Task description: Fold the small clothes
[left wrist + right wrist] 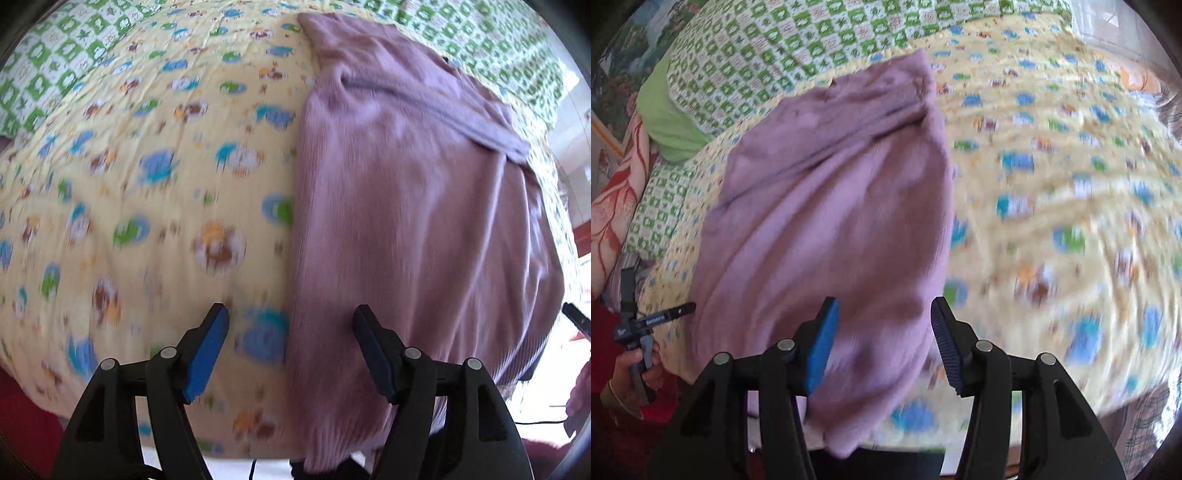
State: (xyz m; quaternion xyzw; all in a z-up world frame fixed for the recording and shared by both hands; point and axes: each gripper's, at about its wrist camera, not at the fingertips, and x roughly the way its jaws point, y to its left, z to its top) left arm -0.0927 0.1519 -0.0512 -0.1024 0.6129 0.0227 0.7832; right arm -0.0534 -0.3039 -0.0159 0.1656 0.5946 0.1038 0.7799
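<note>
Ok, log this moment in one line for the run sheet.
left gripper: open, empty | right gripper: open, empty | mauve garment: folded lengthwise on yellow patterned quilt, near end hanging over the edge

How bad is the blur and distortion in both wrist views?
Left wrist view: the yellow cartoon-print quilt is smeared by motion blur, the mauve knit garment is softer too, while the left tool stays sharp; fisheye bulges the bed. Right wrist view: heavier streaking on the quilt at right, the garment is blurred, the right tool is crisp; daylight is even, without harsh glare.
</note>
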